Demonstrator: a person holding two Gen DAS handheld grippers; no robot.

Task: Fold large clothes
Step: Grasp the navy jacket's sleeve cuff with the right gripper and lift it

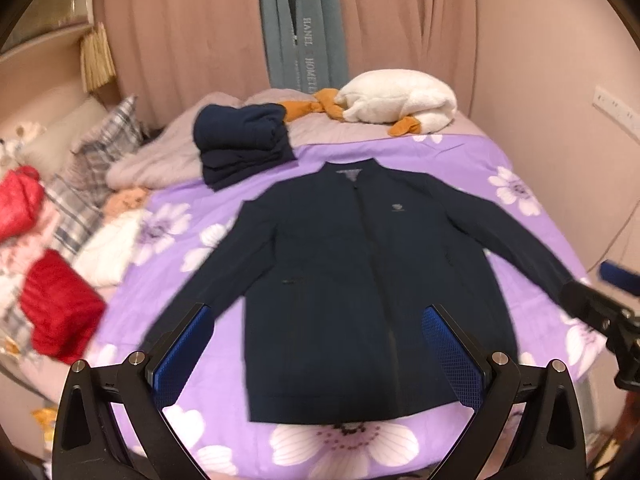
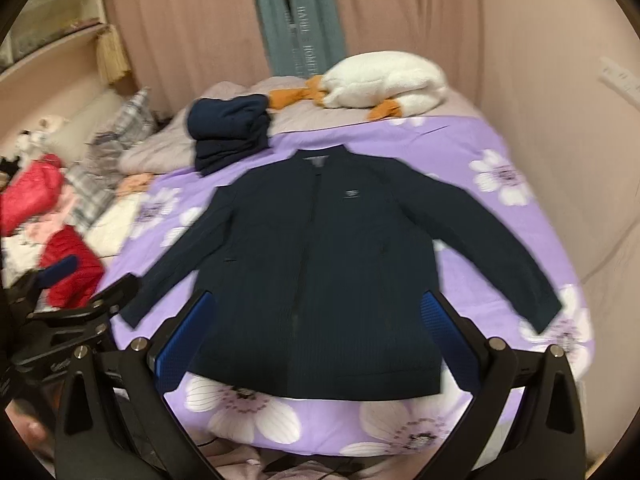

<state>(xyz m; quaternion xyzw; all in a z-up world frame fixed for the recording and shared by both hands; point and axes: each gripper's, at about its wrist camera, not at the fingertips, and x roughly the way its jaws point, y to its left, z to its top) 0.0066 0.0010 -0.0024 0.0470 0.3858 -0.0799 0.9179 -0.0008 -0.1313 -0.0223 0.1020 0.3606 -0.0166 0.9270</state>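
I hold both grippers above the near bed edge, left gripper (image 1: 316, 344) and right gripper (image 2: 316, 332) spread wide, grasping nothing. One jacket (image 1: 340, 264) lies flat, unfolded, on the quilt (image 1: 460, 152). One folded pile (image 1: 240, 140) sits beyond. Each view shows the other gripper.

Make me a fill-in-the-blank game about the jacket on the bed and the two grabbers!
1. The dark blue jacket lies spread flat with both sleeves ____.
2. The sheet under it is purple with white ____.
3. The left gripper and right gripper are both ____, holding nothing.
4. Beyond the collar sits a ____ pile of dark blue clothes.

Missing words: spread out; flowers; open; folded
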